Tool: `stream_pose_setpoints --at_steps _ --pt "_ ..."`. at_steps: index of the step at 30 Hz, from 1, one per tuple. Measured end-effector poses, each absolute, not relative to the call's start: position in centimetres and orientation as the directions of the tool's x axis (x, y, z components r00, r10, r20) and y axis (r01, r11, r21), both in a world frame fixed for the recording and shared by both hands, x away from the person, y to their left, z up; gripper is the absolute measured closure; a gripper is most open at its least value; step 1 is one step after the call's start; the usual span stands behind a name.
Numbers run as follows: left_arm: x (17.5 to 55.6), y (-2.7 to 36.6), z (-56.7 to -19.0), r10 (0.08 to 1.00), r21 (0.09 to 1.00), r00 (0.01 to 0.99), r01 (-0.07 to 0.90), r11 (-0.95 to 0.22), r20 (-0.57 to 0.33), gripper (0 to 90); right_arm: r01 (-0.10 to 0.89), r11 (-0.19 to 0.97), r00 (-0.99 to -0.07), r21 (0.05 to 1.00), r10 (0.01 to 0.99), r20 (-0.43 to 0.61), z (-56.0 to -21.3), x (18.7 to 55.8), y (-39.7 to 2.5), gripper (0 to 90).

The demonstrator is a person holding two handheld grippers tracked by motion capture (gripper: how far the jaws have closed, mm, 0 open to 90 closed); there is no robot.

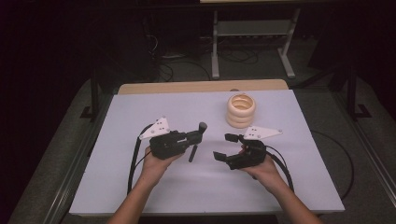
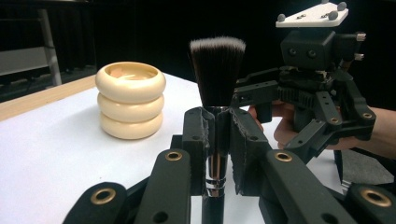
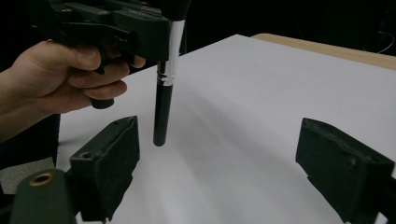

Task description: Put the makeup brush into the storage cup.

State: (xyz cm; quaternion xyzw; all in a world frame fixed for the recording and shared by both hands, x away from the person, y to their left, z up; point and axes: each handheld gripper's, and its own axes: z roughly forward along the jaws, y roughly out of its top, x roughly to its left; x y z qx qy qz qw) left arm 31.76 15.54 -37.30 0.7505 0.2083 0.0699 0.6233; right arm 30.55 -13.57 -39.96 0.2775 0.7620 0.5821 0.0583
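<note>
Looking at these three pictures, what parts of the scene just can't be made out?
- Inside of the ringed cream holder: in the left gripper view its own rim hides the bottom; in the high view it is too small.
- Brush handle: in the left gripper view, the left gripper covers its middle and the bottom edge cuts off its end.
- Brush bristles: in the right gripper view, cut off by the top edge.
- Room behind the table: too dark in every view.

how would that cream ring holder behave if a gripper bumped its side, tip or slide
The holder looks squat and broad, like three stacked rings, so it would probably slide across the table rather than tip. Its glossy surface suggests a hard, maybe slippery shell. It is hollow on top, so it is likely fairly light.
</note>
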Motion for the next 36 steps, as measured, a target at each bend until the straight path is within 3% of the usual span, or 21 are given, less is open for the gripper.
stream_pose_setpoints --at_steps 8,26,36 --pt "31.7 15.2 -37.4 0.392 0.965 0.905 0.229 -0.127 -0.164 77.7 0.357 0.157 -0.846 0.921 0.472 0.247 -40.1 30.3 -12.7 29.5" --pt "31.7 15.5 -37.4 0.393 0.965 0.903 0.234 -0.115 -0.172 77.7 0.362 0.15 -0.874 0.92 0.399 0.279 -40.0 31.3 -8.9 44.2" --pt "31.7 15.4 -37.5 0.392 0.964 0.904 0.236 -0.119 -0.173 77.7 0.371 0.133 -0.868 0.919 0.401 0.292 -40.3 31.7 -7.9 57.2"
